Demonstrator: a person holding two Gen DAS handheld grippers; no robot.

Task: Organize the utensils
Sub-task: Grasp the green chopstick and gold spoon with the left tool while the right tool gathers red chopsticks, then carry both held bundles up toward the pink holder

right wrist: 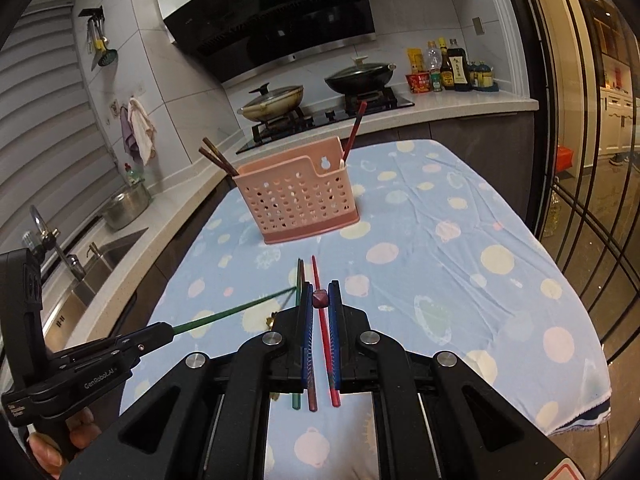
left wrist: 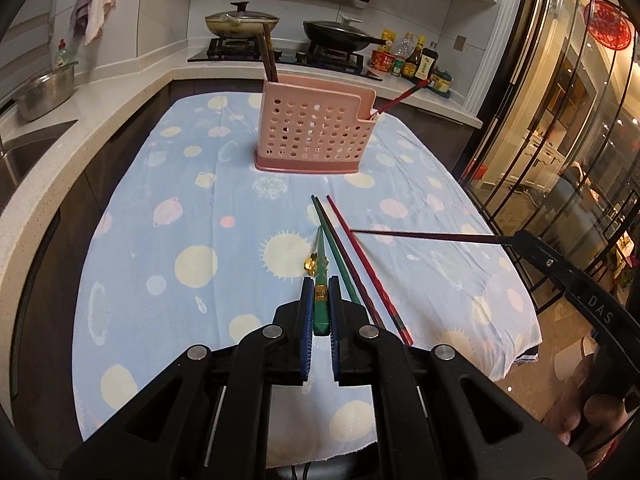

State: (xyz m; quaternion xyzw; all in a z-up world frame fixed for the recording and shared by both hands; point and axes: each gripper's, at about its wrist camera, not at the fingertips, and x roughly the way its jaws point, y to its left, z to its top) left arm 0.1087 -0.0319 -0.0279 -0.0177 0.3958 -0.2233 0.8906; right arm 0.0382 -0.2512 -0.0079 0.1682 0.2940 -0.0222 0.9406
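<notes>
My left gripper (left wrist: 321,285) is shut on a green chopstick (left wrist: 320,252) with a gold ornament, held off the table; it also shows at the left (right wrist: 168,328). My right gripper (right wrist: 321,286) is shut on a dark red chopstick (right wrist: 320,299), seen end-on; the stick (left wrist: 424,236) reaches in from the right. On the cloth below lie a loose green chopstick (left wrist: 331,240), a darker one and a red one (right wrist: 315,270), side by side. Further back stands the pink perforated holder (left wrist: 316,132) (right wrist: 300,200), with brown chopsticks (right wrist: 218,158) in its left part and a red one (right wrist: 356,128) in its right.
A blue dotted cloth (left wrist: 180,240) covers the table. Behind it runs a counter with a stove and two lidded pans (left wrist: 240,24), plus sauce bottles (right wrist: 448,66). A sink (right wrist: 104,256) and a steel pot (left wrist: 46,96) are on the left, glass doors on the right.
</notes>
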